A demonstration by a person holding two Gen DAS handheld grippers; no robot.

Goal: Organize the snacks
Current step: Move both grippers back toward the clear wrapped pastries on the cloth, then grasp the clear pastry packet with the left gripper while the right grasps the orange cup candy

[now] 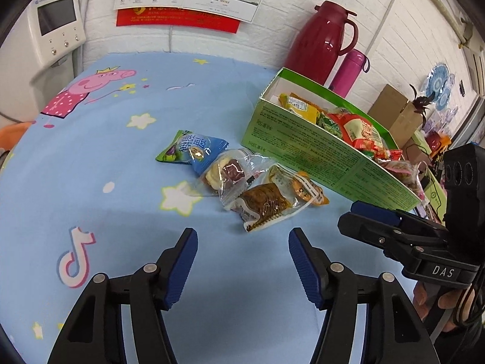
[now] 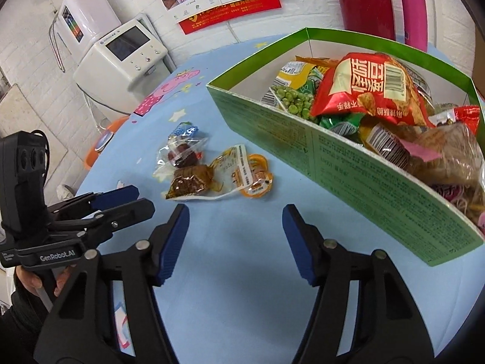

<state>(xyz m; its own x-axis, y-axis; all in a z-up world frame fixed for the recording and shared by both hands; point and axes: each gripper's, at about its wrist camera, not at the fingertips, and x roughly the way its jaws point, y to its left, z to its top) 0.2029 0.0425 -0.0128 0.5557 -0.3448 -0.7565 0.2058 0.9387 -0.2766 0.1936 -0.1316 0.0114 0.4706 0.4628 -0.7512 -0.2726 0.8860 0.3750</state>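
Four loose snack packets (image 1: 239, 179) lie clustered at the middle of your left wrist frame, just beside the green box (image 1: 318, 157) already heaped with bags. Your left gripper (image 1: 242, 268) and right gripper (image 2: 235, 242) both hover with jaws apart, holding nothing. Take the nearest brown packet (image 1: 262, 204) by its crimped edge. Readable writing: "DAS", "GenRobot.AI", "HOME TEXTILE".

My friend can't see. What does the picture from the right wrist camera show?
An open right tool hovers over a blue cartoon tablecloth, facing a small pile of wrapped snacks. To the right stands an open green box stuffed with snack bags, a red chip bag on top. The left tool shows at the left edge.
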